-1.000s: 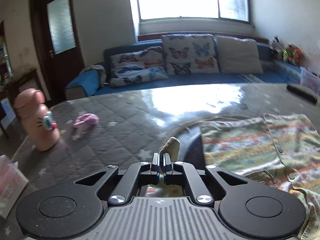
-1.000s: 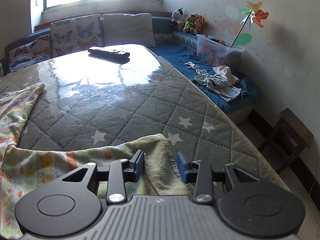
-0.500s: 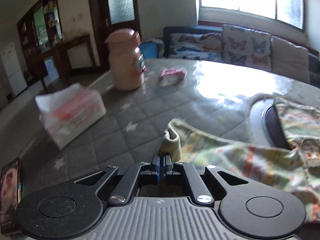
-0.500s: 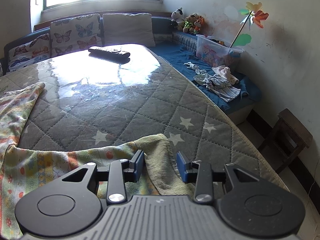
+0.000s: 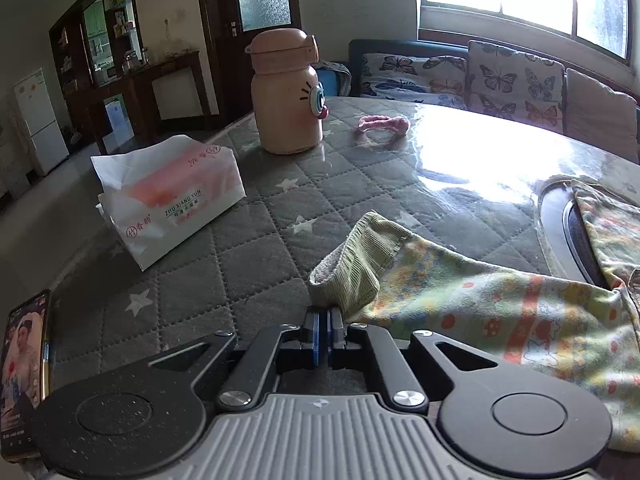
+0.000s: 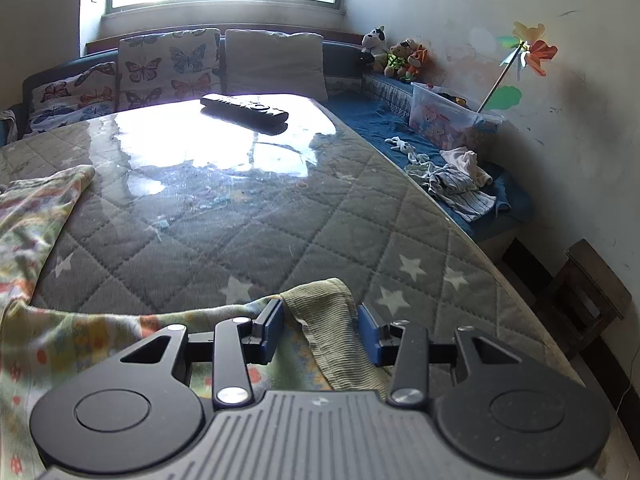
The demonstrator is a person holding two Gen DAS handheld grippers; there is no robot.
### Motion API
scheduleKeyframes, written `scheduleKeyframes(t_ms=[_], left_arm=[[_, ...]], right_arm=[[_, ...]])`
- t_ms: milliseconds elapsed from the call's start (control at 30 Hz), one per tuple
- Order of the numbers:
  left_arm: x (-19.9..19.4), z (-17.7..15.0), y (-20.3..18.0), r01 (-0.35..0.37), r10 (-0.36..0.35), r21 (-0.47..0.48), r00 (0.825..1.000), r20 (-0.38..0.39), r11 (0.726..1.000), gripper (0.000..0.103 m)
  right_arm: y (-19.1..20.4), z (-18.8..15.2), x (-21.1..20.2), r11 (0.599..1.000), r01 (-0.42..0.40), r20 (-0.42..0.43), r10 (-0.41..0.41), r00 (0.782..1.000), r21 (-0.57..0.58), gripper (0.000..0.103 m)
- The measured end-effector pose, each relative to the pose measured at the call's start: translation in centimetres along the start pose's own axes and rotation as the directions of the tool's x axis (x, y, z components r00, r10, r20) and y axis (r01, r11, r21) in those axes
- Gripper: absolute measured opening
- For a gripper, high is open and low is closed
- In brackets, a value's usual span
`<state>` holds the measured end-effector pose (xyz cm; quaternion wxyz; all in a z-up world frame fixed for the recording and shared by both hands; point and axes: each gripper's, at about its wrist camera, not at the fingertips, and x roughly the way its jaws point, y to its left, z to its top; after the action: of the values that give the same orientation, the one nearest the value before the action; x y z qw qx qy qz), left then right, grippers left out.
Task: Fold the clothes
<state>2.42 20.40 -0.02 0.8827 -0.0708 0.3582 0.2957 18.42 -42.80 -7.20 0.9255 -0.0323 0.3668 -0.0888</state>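
A patterned child's garment (image 5: 500, 304) with green ribbed cuffs lies spread on the quilted grey table. My left gripper (image 5: 323, 322) is shut on one ribbed cuff (image 5: 352, 264), which stands up just beyond the fingertips. In the right wrist view the garment (image 6: 36, 224) stretches off to the left. My right gripper (image 6: 320, 324) is open, its jaws standing either side of the other ribbed cuff (image 6: 324, 312), which lies flat on the table.
Left wrist view: a tissue pack (image 5: 172, 192), a pink bottle (image 5: 286, 92), a pink hair band (image 5: 382, 125) and a phone (image 5: 24, 368) at the table edge. Right wrist view: a remote control (image 6: 244, 107) far back, sofa with clothes (image 6: 456, 184) right.
My left gripper has pulled its cuff out to the left, stretching the sleeve and swinging toward the bottle and tissue pack. My right gripper has stayed open over the other cuff.
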Motion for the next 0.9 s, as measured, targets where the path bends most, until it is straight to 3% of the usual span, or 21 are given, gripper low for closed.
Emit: scheduleKeyframes(t_ms=[400,533,667,900], left_arm=[[-1.6,0.0,1.4,-0.042,0.042,0.028,0.999,-0.017,0.999,0.007],[-3.4,0.9,-0.5,0.052,-0.053,0.064,0.998,0.024,0.997,0.007],[-4.6,1.5,-4.9,0.174,-0.183,0.160,0.982,0.041,0.972,0.007],[-5.3,1.2,-13.2,0.377,-0.398,0.332,0.917,-0.006,0.865,0.007]], right_arm=[[-0.5,0.2,-1.5,1.000,0.005,0.004,-0.005,1.000,-0.017,0.042],[1.3,1.2,-3.4,0.991,-0.116,0.029,0.118,0.993,-0.061,0.042],[4.8,1.7,-5.2,0.955,-0.261,0.030,0.267,0.963,-0.140,0.042],[11.4,0.9,-7.4,0.852,-0.455,-0.017,0.467,0.884,-0.258,0.042]])
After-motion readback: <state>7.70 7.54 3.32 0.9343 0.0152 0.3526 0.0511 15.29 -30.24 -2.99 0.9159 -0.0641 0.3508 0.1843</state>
